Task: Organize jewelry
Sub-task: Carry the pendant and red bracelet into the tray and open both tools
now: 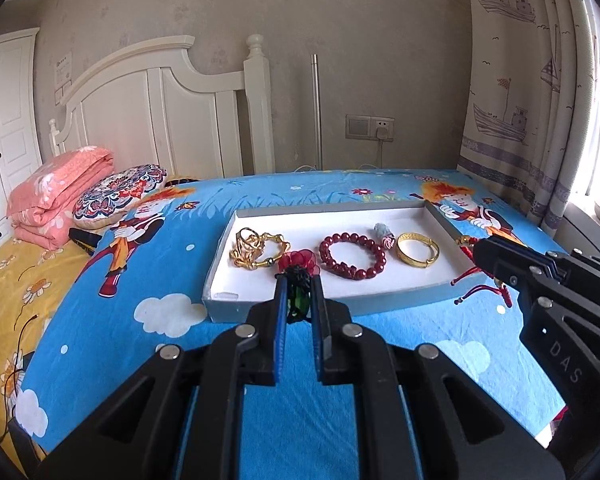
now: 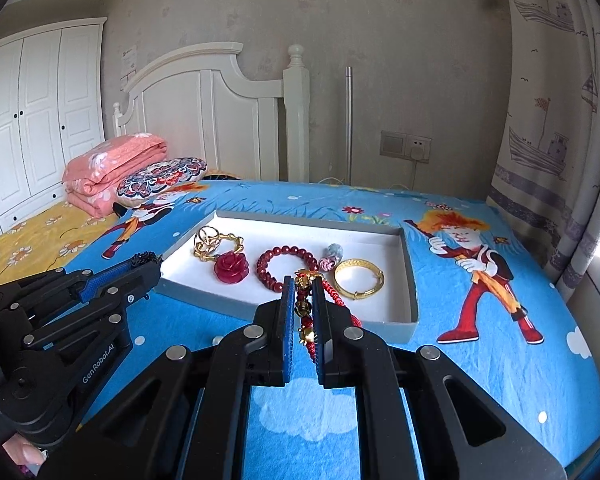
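On a blue bedsheet (image 1: 148, 360) a shallow tray (image 1: 440, 216) held a gold bangle (image 1: 417, 249) and red bead bracelet (image 1: 352, 254). The left gripper (image 1: 298, 280) was clamped on a rose pendant (image 2: 231, 267) over the tray's near edge; the right gripper (image 2: 302, 280) pinched a red cord bracelet (image 2: 332, 292).

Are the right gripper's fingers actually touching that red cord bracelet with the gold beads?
Touching. In the right wrist view the right gripper is shut on the red cord bracelet, its blue fingers pressing the cord from both sides.
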The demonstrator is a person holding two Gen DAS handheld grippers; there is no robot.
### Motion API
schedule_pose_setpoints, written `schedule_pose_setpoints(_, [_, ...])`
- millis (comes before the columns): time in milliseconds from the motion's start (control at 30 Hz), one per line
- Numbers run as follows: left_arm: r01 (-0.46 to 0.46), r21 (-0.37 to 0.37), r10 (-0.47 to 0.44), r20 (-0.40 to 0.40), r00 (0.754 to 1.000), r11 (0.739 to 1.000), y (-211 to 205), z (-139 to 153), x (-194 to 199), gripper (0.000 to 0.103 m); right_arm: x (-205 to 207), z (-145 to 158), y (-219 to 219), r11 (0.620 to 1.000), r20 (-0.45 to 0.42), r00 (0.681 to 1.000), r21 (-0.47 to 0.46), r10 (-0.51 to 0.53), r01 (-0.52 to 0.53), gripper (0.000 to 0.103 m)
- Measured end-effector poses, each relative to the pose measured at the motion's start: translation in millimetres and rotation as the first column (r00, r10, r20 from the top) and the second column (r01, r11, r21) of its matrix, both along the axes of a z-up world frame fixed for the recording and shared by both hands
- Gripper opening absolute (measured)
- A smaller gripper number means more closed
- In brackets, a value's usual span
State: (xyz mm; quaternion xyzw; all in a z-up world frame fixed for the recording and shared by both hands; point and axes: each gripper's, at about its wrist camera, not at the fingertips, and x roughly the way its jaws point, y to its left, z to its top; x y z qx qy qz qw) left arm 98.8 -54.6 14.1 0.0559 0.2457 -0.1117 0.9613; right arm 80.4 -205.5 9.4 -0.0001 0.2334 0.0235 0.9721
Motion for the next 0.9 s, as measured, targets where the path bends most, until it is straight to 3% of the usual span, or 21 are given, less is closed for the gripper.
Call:
schedule_pose_setpoints(467, [-0.057, 0.068, 0.061, -0.057, 0.996, 0.996, -21, 17, 116, 0.011, 85, 6, -13, 0.998, -0.047, 0.998, -0.031, -0.049, 0.048, 0.009])
schedule_pose_setpoints(733, [-0.102, 0.079, 0.11, -0.105, 0.988, 0.992, -28, 7, 161, 0.011, 120, -13, -17, 0.997, -0.113, 0.991, -0.056, -0.066, 0.06, 0.009])
schedule_pose_setpoints(900, [-0.095, 0.1, 0.106, -0.11, 0.988, 0.99, -37, 2, 174, 0.013, 134, -20, -13, 0.998, -0.136, 0.991, -0.064, -0.017, 0.008, 0.01])
